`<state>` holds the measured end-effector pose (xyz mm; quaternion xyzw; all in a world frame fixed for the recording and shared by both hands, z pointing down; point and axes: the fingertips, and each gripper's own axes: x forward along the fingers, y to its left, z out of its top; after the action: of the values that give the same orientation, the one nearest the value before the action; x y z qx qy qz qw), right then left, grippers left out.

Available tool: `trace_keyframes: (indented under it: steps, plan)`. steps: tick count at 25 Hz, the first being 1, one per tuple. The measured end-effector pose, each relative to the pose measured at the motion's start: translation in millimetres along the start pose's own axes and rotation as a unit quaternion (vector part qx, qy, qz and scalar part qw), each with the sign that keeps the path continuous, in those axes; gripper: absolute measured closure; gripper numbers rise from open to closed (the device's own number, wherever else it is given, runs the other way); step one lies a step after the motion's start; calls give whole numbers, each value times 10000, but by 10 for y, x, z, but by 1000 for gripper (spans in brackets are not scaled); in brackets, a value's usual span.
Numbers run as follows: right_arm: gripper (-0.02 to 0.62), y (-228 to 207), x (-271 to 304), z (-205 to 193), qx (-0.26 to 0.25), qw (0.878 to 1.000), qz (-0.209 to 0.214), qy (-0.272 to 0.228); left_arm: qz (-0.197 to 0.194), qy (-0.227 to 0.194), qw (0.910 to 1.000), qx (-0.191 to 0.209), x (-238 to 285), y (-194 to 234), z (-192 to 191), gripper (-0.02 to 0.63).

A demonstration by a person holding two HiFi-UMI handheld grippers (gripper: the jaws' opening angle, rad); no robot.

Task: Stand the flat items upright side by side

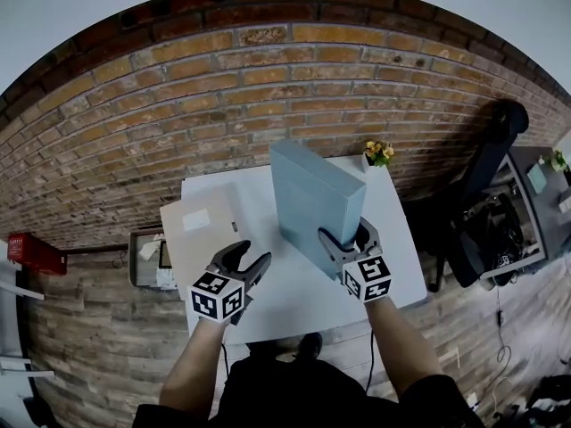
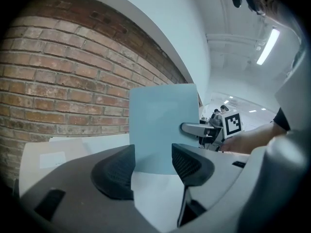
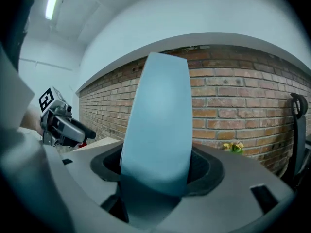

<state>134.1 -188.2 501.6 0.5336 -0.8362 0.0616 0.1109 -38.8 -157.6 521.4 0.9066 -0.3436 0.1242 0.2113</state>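
A tall blue flat box (image 1: pixel 312 201) stands upright on edge on the white table (image 1: pixel 401 275). My right gripper (image 1: pixel 346 235) is shut on its near lower edge, and in the right gripper view the blue box (image 3: pixel 158 125) fills the gap between the pads. A beige flat box (image 1: pixel 201 226) with a white label lies flat at the table's left side. My left gripper (image 1: pixel 252 255) hovers just right of it, open, with nothing between its pads (image 2: pixel 116 171). In the left gripper view the blue box (image 2: pixel 163 130) stands beyond the jaws, not touched by them.
A small pot of yellow flowers (image 1: pixel 379 153) sits at the table's far right corner, close behind the blue box. A brick wall (image 1: pixel 178 105) runs behind the table. A black office chair (image 1: pixel 486 194) stands to the right and a grey bin (image 1: pixel 147 257) to the left.
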Motion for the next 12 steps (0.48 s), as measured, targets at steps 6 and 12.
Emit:
trace_keyframes:
  steps: [6,12]
  plan:
    - [282,198,-78,-554,112,9969,182,754,-13,1,10000,11,-5,-34,9,362]
    - [299,262,-91,-758,-12,9950,109,994,67,-9,10000,3,-47,-25,-3,367]
